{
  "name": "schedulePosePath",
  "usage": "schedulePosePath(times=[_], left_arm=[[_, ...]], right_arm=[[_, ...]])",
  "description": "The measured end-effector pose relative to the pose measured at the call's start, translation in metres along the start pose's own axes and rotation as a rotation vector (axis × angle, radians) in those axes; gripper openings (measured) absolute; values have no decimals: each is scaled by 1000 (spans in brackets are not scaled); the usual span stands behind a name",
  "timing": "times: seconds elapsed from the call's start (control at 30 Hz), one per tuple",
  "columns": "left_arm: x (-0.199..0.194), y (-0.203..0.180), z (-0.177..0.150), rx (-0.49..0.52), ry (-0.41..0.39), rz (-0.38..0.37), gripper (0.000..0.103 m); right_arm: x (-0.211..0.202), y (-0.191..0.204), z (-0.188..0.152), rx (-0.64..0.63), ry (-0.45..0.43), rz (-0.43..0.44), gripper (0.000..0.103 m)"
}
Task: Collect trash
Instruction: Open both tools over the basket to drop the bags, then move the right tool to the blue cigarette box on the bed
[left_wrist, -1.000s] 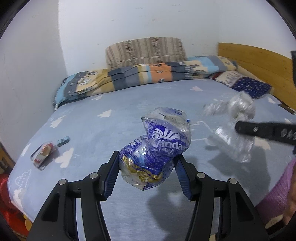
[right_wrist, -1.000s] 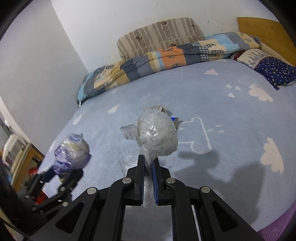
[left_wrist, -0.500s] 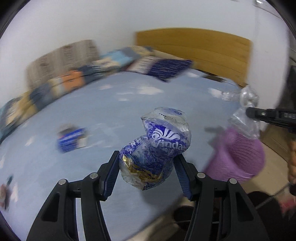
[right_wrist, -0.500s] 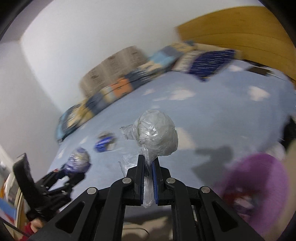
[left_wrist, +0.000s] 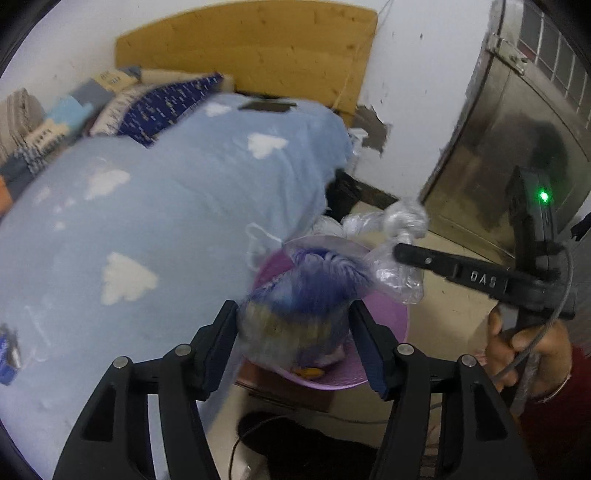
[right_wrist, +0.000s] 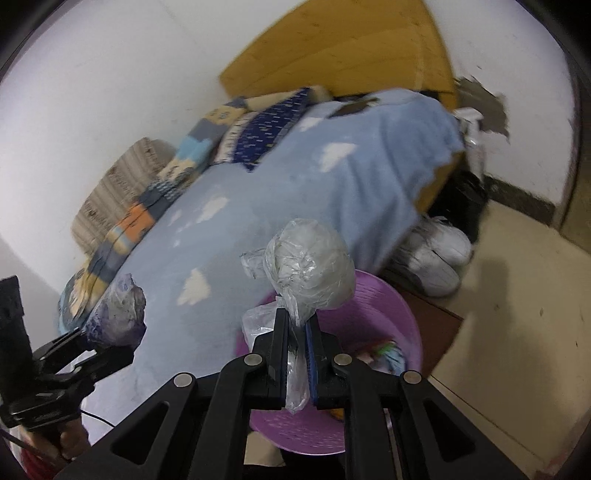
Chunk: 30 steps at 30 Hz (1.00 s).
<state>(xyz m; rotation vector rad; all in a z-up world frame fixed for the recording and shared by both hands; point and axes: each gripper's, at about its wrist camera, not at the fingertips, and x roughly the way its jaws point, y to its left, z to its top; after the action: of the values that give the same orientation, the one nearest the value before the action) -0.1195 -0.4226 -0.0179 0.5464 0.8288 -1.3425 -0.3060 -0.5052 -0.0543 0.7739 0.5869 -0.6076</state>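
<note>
My left gripper (left_wrist: 295, 325) is shut on a crumpled blue and white tissue wrapper (left_wrist: 299, 295), held above the purple waste basket (left_wrist: 391, 325) beside the bed. My right gripper (right_wrist: 298, 332) is shut on the tail of a clear plastic bag (right_wrist: 310, 273) balled around grey trash, held over the same purple basket (right_wrist: 373, 310). The right gripper and its clear bag (left_wrist: 402, 225) show in the left wrist view, just right of the blue wrapper. The left gripper with its wrapper (right_wrist: 118, 310) shows at the left of the right wrist view.
The bed with a blue cloud-print cover (left_wrist: 147, 206) fills the left. White shoes (right_wrist: 436, 258) and a black object sit on the floor behind the basket. A metal door (left_wrist: 517, 147) stands at the right. A small blue pack (left_wrist: 9, 354) lies on the bed's left edge.
Both grippers have swung right, from over the bed to over the purple basket at the bedside. Each still holds its trash.
</note>
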Motion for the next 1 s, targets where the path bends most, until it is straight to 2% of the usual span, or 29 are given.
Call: schedulePosePath(times=[0.03, 0.1, 0.13, 0.2, 0.4, 0.57, 0.73, 1.0], left_arm=[[4, -4, 1, -3, 7, 3, 61], [6, -1, 1, -11, 9, 20, 61], [3, -2, -1, -13, -1, 33, 61], [-2, 2, -5, -19, -21, 64, 62], [-40, 34, -29, -87, -118, 248, 63], [-73, 61, -59, -130, -170, 397, 64], [-98, 82, -86, -141, -178, 517, 64], [-134, 110, -116, -173, -197, 619, 65]], right_arm=[[2, -7, 0, 15, 9, -8, 17], [3, -15, 0, 43, 8, -23, 35], [1, -20, -2, 58, 3, -33, 36], [-1, -22, -2, 65, -4, -34, 36], [5, -3, 0, 27, -3, -6, 36], [19, 42, -5, -48, 37, 62, 36], [31, 93, -12, -136, 67, 116, 36], [45, 164, -22, -259, 108, 169, 36]])
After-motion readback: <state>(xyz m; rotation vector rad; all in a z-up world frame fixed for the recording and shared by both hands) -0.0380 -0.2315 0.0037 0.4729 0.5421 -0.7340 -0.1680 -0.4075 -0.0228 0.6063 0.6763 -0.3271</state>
